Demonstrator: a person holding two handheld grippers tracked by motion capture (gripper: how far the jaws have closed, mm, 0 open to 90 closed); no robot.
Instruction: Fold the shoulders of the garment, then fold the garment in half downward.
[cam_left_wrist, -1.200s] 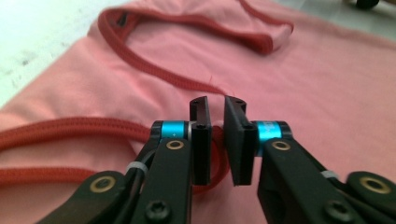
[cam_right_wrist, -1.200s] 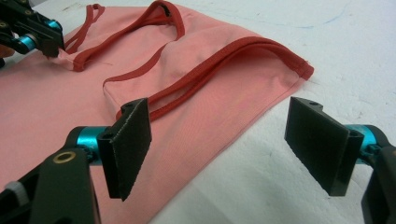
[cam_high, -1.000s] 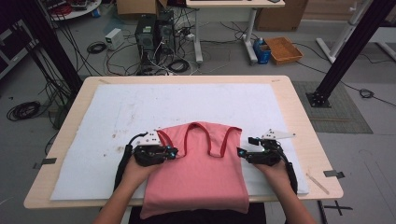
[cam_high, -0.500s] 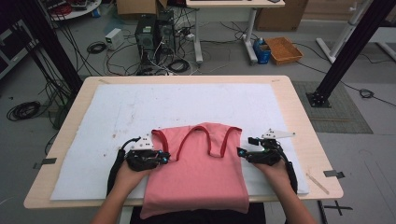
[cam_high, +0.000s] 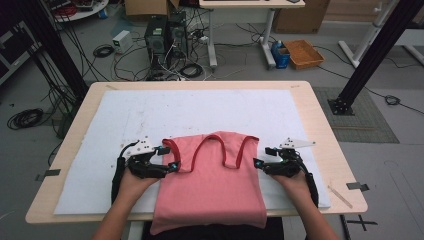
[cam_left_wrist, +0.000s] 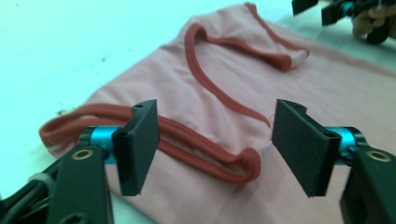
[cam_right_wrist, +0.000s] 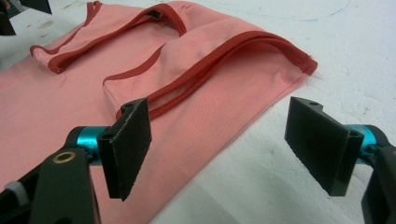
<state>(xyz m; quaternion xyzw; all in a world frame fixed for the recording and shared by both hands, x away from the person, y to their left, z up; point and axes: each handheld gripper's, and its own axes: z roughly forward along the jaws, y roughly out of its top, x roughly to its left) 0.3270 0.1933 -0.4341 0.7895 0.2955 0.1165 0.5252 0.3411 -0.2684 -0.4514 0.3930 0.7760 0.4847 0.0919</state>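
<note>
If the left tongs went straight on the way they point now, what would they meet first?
Most likely the pink tank top: the open left tongs straddle its dark red armhole trim, which lies directly ahead between the jaws. How high they sit above the cloth is unclear.

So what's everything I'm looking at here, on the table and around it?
tank top: one, pink with dark red trim, flat on the mat at the near edge, hem hanging over the table edge
mat: one, white, covering most of the table top
table: one, light wood, centre of the high view
computer towers: two, black, on the floor behind the table
cables: many, black, loose on the floor
tray: one, orange-brown, on the floor at the back right
left claw: one, black with blue joints, jaws open by the top's left strap
right claw: one, black with blue joints, jaws open at the top's right edge
hands: two, each holding a claw
</note>
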